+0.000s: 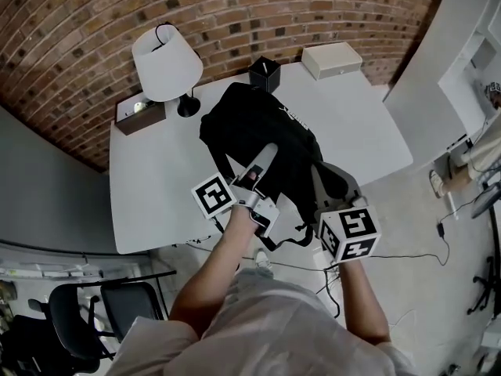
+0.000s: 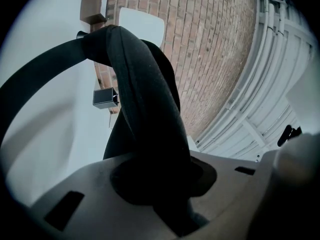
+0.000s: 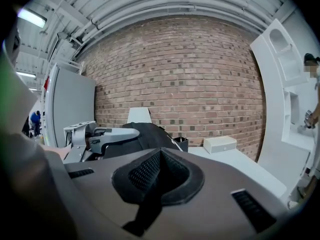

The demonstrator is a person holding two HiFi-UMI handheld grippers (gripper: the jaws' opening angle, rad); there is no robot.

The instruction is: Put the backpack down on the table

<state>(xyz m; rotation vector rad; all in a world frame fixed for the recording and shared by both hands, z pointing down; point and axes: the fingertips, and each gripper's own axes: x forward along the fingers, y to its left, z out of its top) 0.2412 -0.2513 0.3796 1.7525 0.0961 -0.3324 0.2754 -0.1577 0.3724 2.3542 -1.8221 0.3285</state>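
We hold the backpack (image 1: 246, 124) over the table (image 1: 153, 186). The left gripper (image 1: 264, 157) and right gripper (image 1: 327, 180) both clamp its straps (image 2: 145, 99). Next, we lower it, then release.

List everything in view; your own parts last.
black fabric backpack: 1, black, held over table's near middle
white rectangular table: 1, white, centre
white-shaded table lamp: 1, white with black base, table's far left
brown wooden box: 1, brown, table's far-left corner
black square pen holder: 1, black, far edge
white flat box: 1, white, far-right edge
black office chairs: 2, black, floor, lower left
left gripper: 1, grey, shut on black strap
right gripper: 1, grey, shut on mesh strap
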